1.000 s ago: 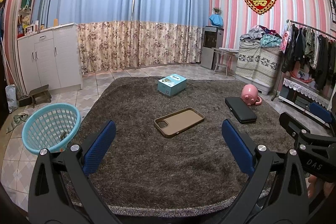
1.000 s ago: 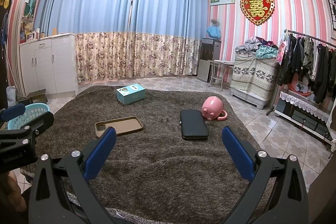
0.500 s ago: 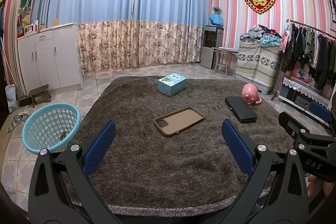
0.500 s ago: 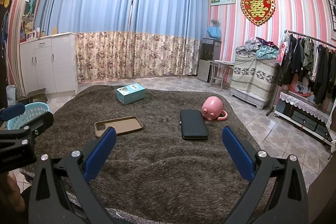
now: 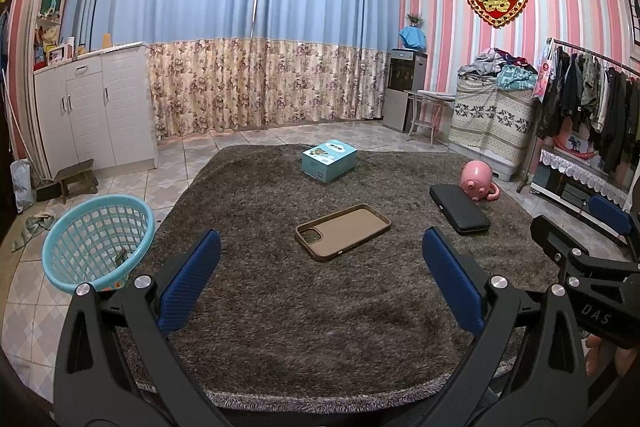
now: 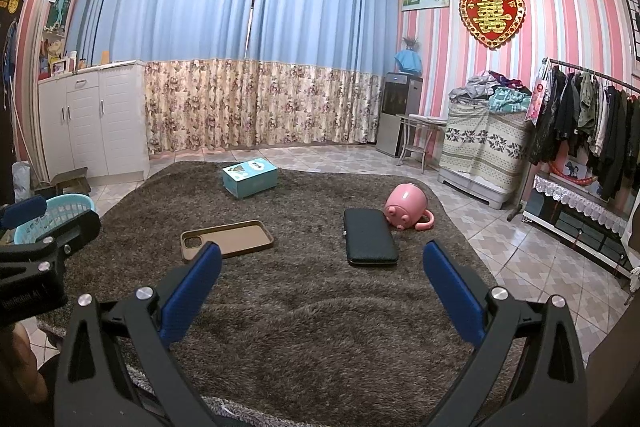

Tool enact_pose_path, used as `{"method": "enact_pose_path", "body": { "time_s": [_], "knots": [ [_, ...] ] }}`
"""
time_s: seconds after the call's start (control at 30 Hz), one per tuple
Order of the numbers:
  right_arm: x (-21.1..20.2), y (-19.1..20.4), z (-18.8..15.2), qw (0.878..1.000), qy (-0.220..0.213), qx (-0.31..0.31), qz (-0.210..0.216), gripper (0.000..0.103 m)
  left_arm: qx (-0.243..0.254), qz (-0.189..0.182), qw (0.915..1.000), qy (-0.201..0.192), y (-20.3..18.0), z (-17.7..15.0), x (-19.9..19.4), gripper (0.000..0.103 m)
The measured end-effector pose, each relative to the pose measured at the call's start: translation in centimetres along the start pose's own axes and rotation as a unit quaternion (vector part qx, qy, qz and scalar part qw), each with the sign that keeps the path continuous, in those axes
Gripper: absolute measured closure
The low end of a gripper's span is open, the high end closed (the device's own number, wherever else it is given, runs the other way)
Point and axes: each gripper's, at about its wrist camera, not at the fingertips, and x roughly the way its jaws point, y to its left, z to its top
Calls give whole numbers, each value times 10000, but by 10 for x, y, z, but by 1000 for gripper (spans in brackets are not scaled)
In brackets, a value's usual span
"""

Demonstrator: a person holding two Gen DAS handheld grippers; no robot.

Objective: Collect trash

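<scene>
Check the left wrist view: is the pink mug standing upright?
No, the pink mug lies on its side on the rug.

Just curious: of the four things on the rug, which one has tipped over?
The pink mug, lying on its side beside the black case; phone case and box lie flat.

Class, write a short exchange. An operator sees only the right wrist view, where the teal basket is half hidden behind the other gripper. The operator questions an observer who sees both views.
Operator: Where does the basket stand, and is it upright?
Observer: The basket stands upright on the tile floor, beside the left edge of the rug.
Operator: Is anything in it yet?
Observer: One small scrap lies near the bottom; I cannot tell what it is.
</scene>
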Motion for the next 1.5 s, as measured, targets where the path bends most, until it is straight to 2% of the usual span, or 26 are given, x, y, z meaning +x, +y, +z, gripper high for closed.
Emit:
{"method": "enact_pose_path", "body": {
  "time_s": [1.5],
  "knots": [
    [2,-4,-5,9999,4,-59,82,5,-8,119,9999,-3,0,-6,-6,6]
  ]
}}
